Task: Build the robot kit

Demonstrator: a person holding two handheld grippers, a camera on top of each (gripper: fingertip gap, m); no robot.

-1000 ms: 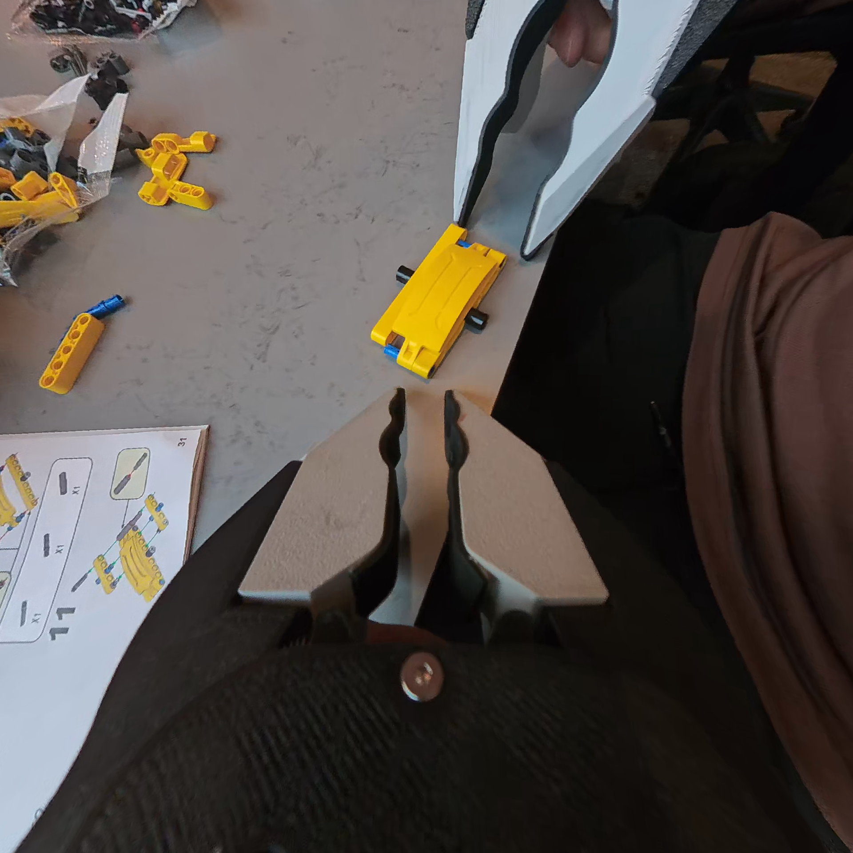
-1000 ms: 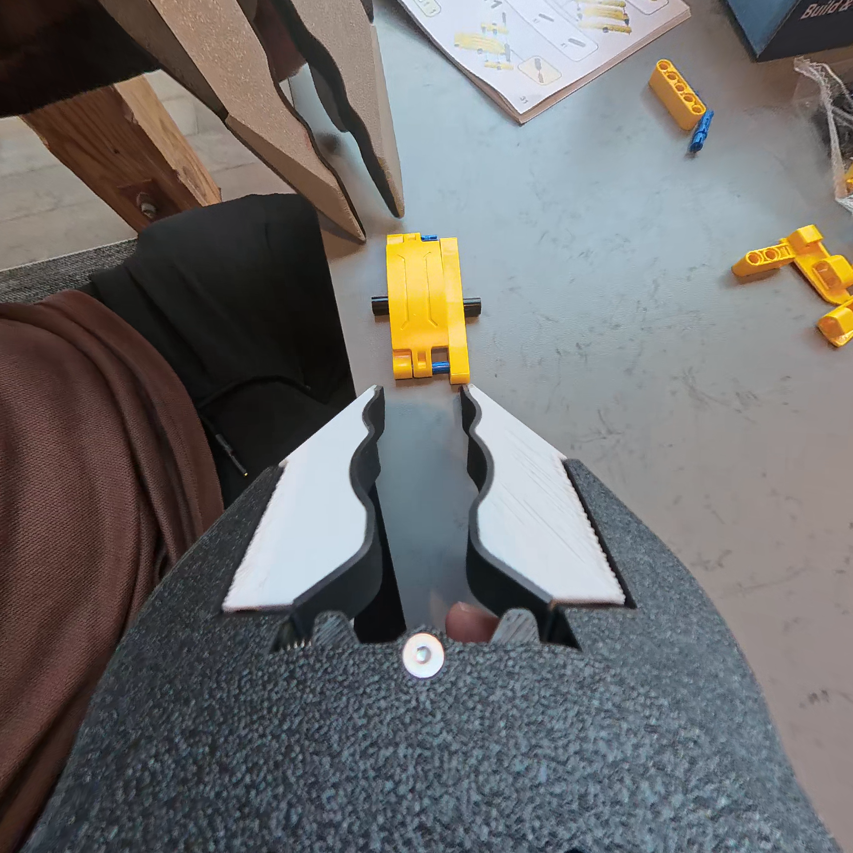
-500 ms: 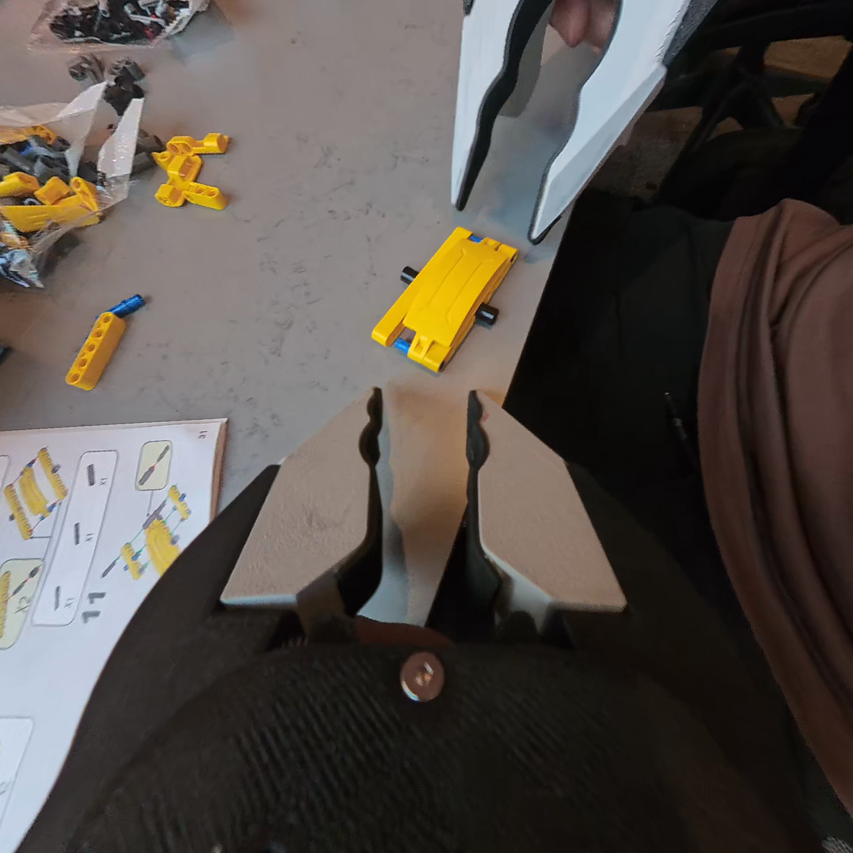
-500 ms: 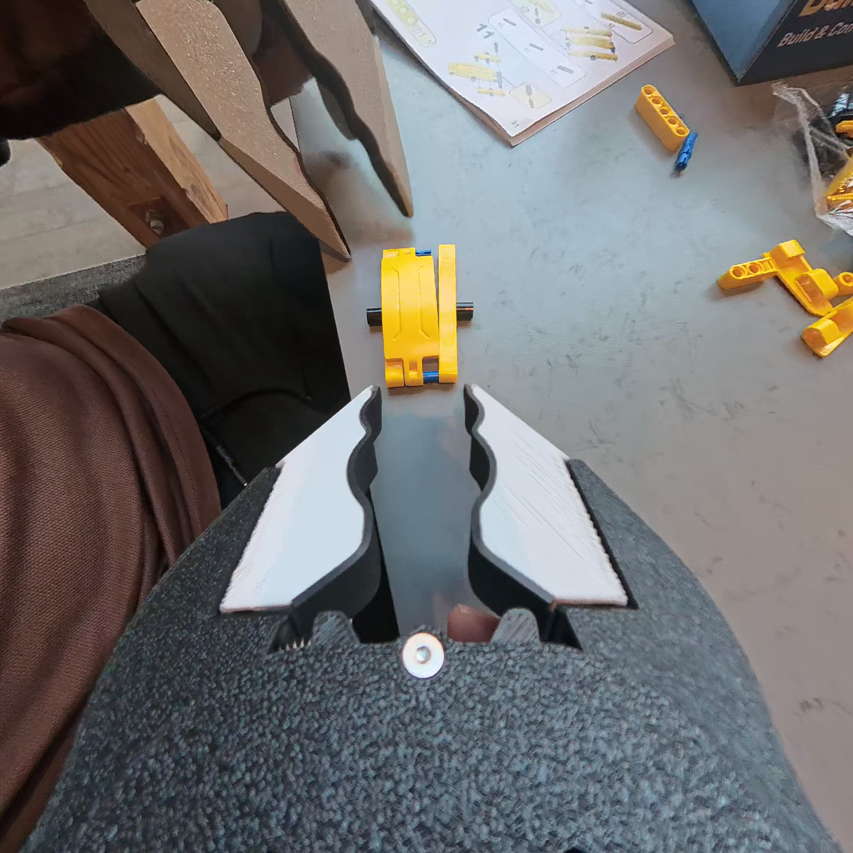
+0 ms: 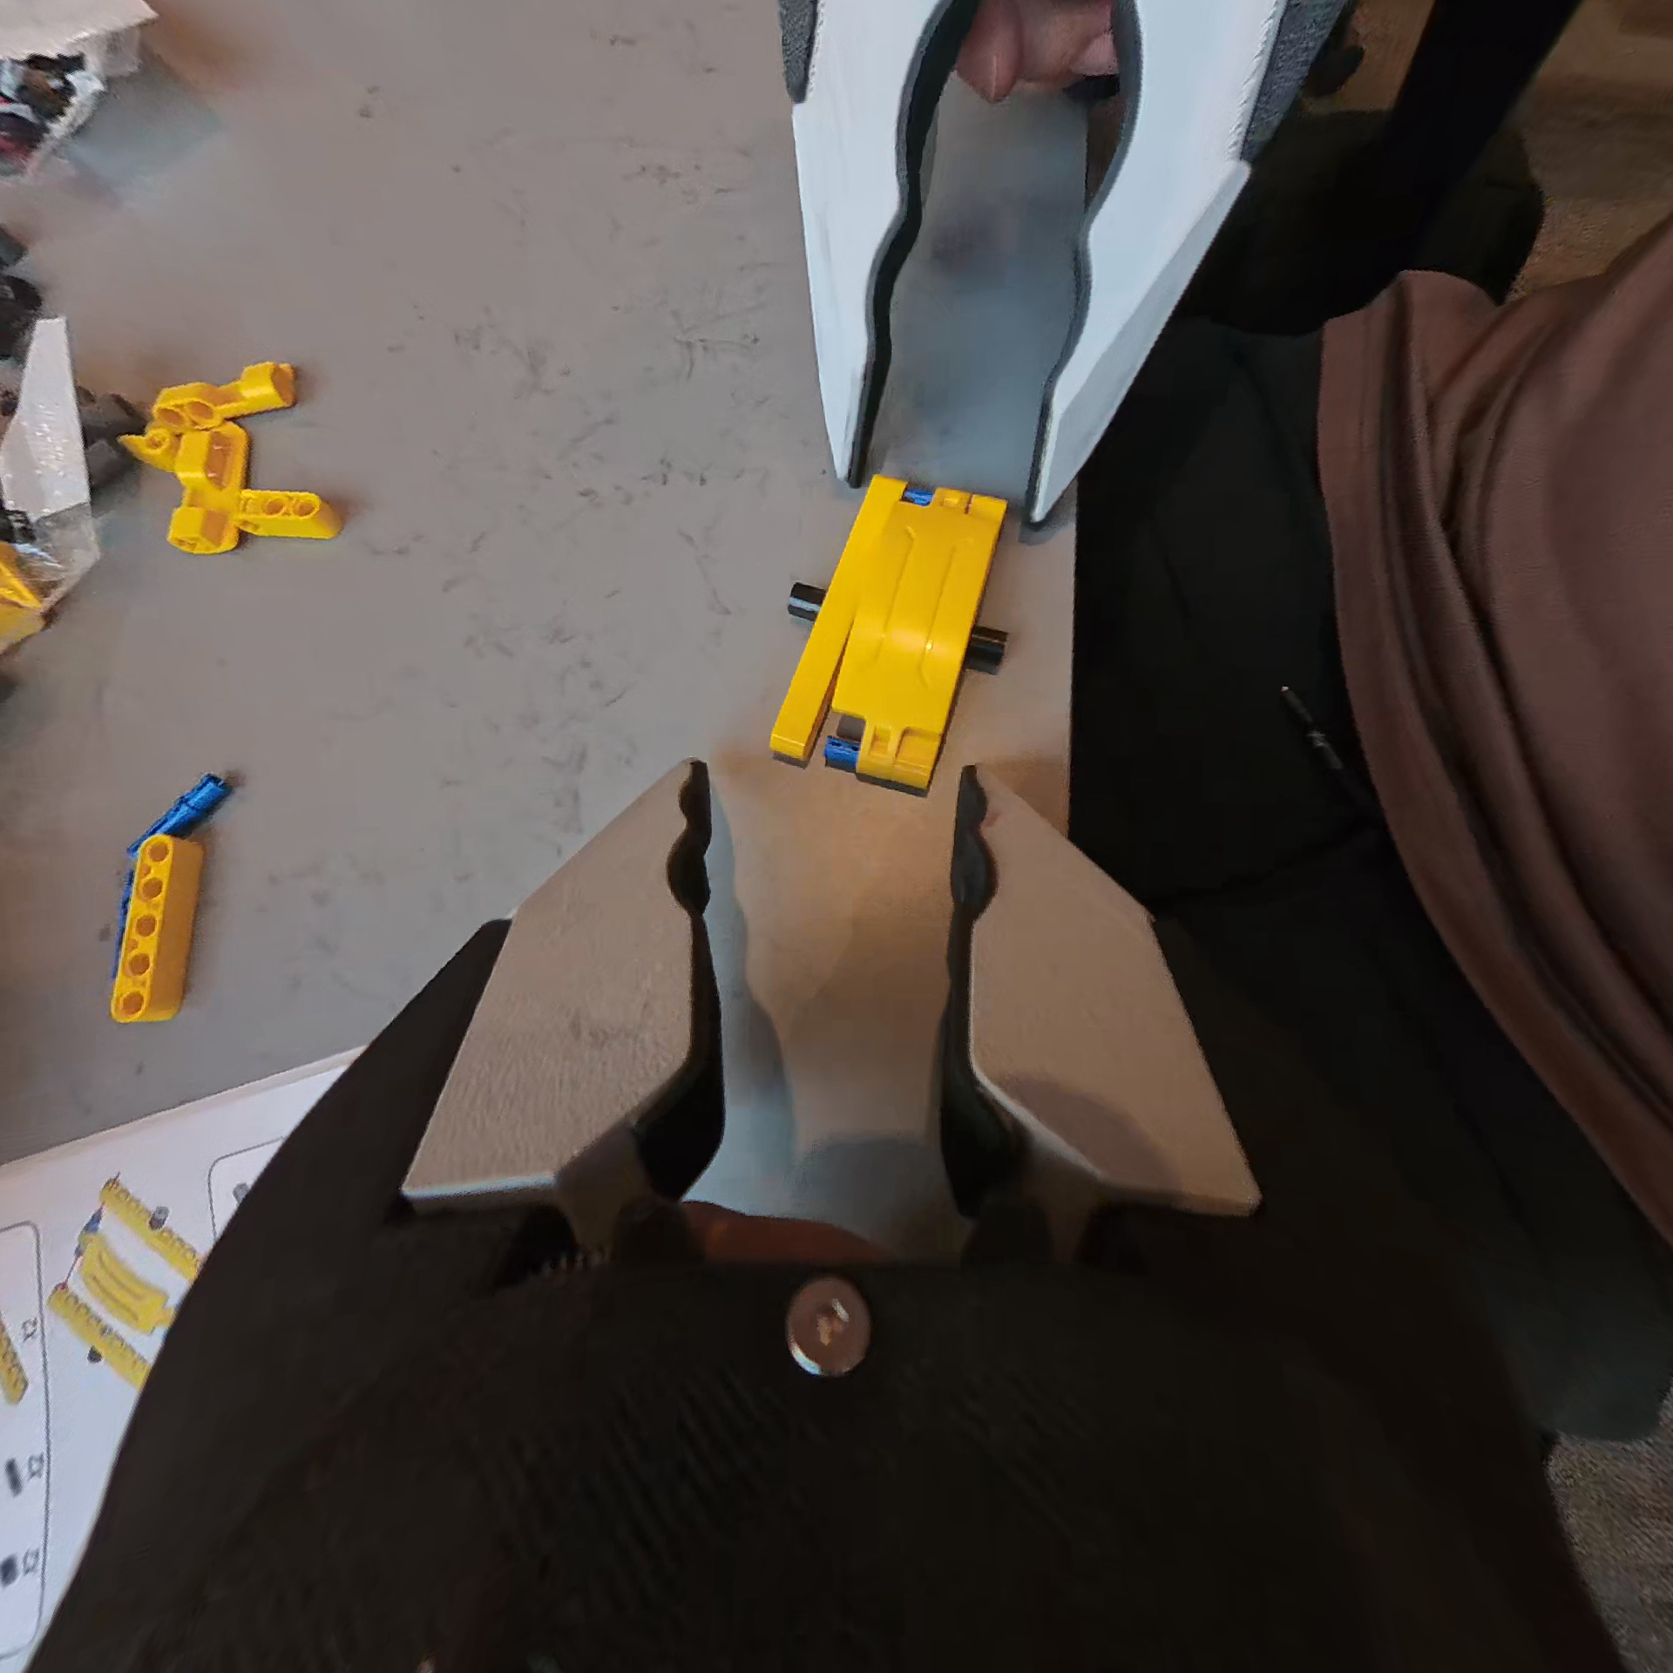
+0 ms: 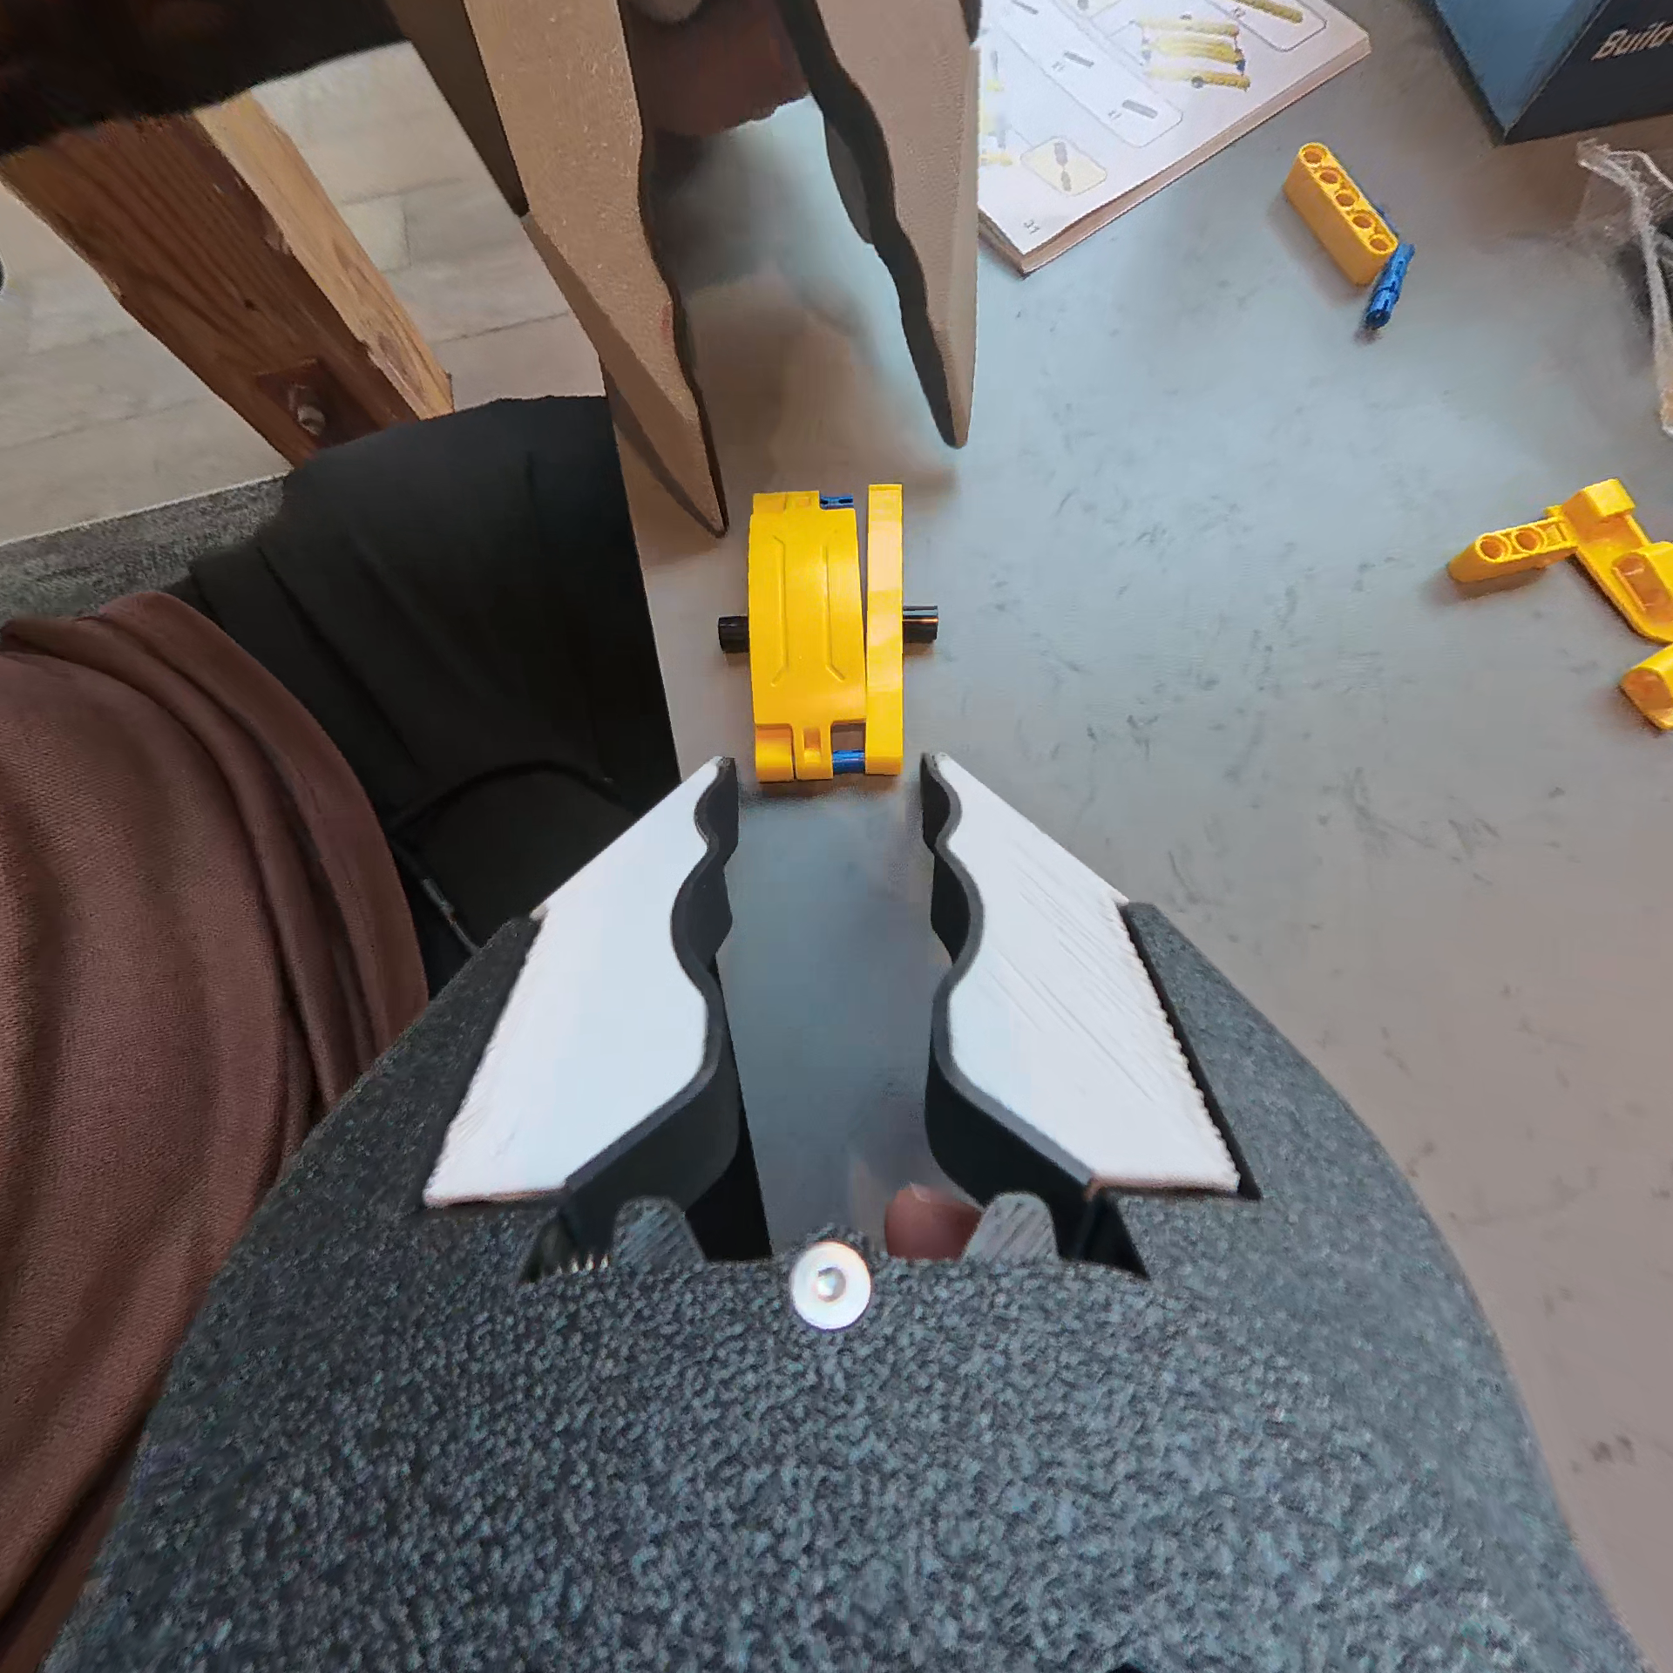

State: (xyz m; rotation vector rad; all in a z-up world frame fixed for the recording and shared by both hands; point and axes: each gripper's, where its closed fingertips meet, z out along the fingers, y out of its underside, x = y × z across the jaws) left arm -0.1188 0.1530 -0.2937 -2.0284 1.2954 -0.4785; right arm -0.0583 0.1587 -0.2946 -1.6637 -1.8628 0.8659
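Since the earlier frame the left gripper [image 5: 831,780] has been spread much wider, its matte tan jaws now set well apart, and the right gripper [image 6: 822,768] has been brought closer, white ribbed jaws likewise apart. Between both tips, at frame centre, the glossy yellow curved-panel assembly [image 5: 892,638] with its black axle [image 5: 988,649] is seen lying ungripped near the edge of the mottled grey table [image 5: 507,588]. A yellow holed beam [image 5: 156,928] is seen at left.

The right gripper [image 6: 831,769] stands parted, empty, just short of a yellow panel assembly [image 6: 826,634] lying flat at the grey worktop [image 6: 1267,905] edge. The left gripper [image 6: 837,471], also parted, faces it from the far end.
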